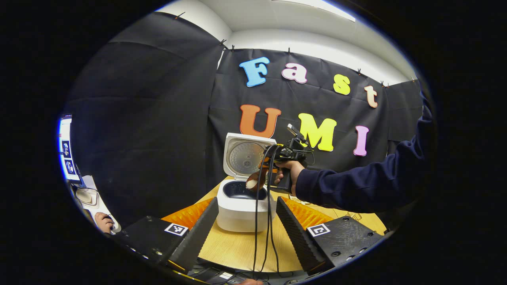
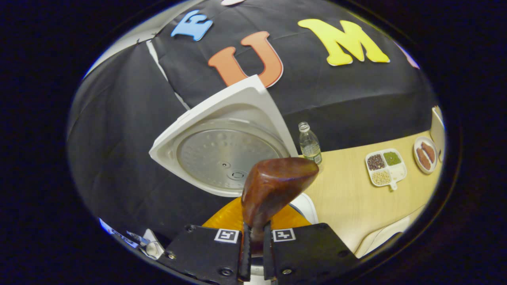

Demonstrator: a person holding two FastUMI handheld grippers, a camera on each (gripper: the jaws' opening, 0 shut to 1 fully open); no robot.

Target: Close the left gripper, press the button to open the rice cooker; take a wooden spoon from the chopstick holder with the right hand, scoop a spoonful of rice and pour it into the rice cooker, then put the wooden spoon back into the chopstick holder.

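A dark brown wooden spoon [image 2: 277, 186] is being gripped by its handle between the right gripper's [image 2: 253, 241] narrowly closed fingers, its bowl hanging over the one white rice cooker's [image 1: 241, 206] dark open pot, probably for pouring rice. The hinged lid [image 2: 225, 146] is standing raised behind. The left gripper [image 1: 247, 227] is idling with fingers spread wide, holding nothing. One clear plastic bottle [image 2: 309, 144], one divided tray [image 2: 385, 167] and one small plate [image 2: 424, 154] are sitting on the pale wooden table [image 2: 348, 198].

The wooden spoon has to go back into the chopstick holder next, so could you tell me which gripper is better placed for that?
Right. The right gripper is shut on the wooden spoon, above the rice cooker. The left gripper hangs open and back.
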